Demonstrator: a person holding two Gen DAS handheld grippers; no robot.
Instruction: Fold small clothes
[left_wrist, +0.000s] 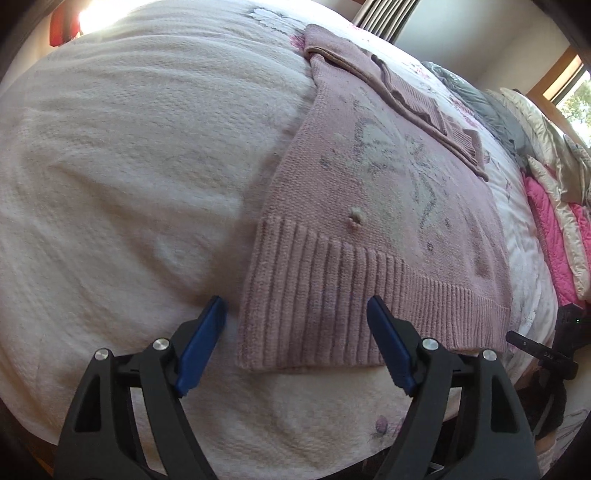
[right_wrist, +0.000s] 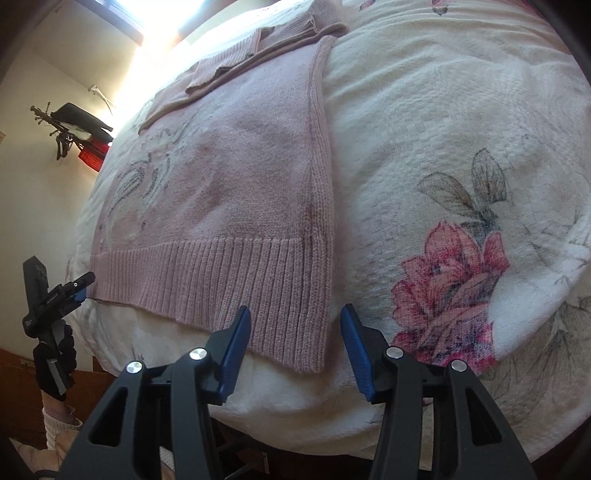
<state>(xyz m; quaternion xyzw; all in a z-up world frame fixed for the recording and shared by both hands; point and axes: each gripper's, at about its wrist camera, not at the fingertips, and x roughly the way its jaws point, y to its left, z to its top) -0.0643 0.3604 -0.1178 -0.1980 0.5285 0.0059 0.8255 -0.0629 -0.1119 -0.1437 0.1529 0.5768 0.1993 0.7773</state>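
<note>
A small pink knitted sweater (left_wrist: 369, 206) lies flat on a white bedspread (left_wrist: 129, 155), ribbed hem toward me, with both sleeves (left_wrist: 413, 96) folded across its upper part. My left gripper (left_wrist: 295, 306) hovers open over the hem's left corner, blue pads wide apart and nothing between them. In the right wrist view the same sweater (right_wrist: 229, 192) spreads out ahead. My right gripper (right_wrist: 295, 317) stands open around the hem's right corner (right_wrist: 310, 354). The other gripper (right_wrist: 55, 295) shows at the far left, held by a gloved hand (right_wrist: 51, 365).
The bedspread (right_wrist: 461, 129) carries a printed pink flower (right_wrist: 447, 291) to the right of the sweater. Pink and cream bedding and a grey cloth (left_wrist: 476, 96) pile up at the far right. A black and red object (right_wrist: 83, 129) is beside the wall at left.
</note>
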